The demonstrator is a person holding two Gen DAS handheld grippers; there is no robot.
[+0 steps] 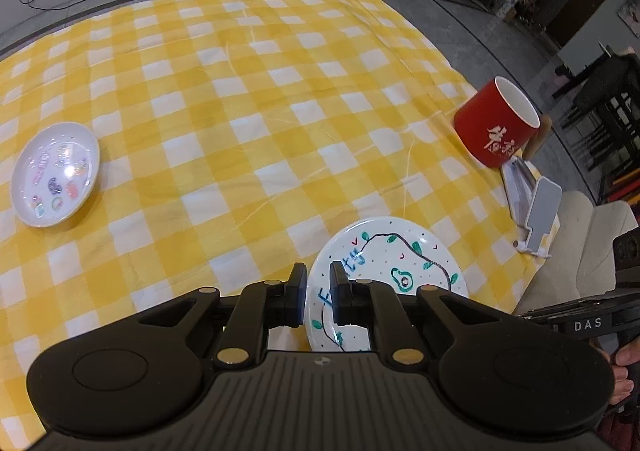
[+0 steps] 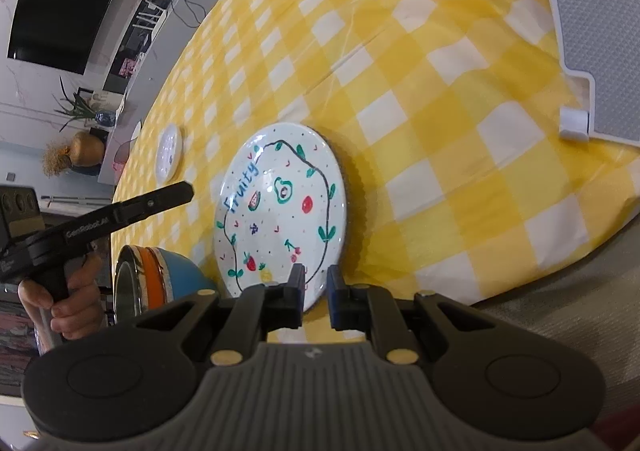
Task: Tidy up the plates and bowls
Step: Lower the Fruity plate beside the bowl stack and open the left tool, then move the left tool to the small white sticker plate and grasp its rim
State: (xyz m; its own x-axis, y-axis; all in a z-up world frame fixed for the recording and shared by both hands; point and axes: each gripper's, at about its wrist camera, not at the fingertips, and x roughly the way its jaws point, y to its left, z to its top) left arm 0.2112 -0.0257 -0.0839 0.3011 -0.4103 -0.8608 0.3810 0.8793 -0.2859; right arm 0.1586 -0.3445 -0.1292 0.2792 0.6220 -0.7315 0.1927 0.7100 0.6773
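Fruity plate [image 2: 280, 211], white with painted fruit and a vine ring, is gripped at its rim by both hand-held grippers. Right gripper [image 2: 315, 289]: jaws narrow, clamped on the plate's edge at 6 o'clock of the plate in the right wrist view. Left gripper [image 1: 318, 293]: jaws narrow, pinching the same plate [image 1: 400, 263] at its 8 o'clock edge in the left wrist view. Whether the plate's underside touches the yellow checked tablecloth [image 1: 260, 91] cannot be told.

Surroundings, left wrist view: sticker plate [image 1: 56, 175] lies flat at 9 o'clock, well apart. Red mug [image 1: 496, 123] stands at 2 o'clock near the table edge, with a grey-and-white stand [image 1: 540, 211] just beside it at 3 o'clock. Open cloth runs from 10 to 1 o'clock.

Right wrist view: blue and orange bowl [image 2: 160, 279] sits at 8 o'clock, near the plate. A hand [image 2: 72, 303] holds the left gripper's handle there. Table edge falls away at 4 o'clock
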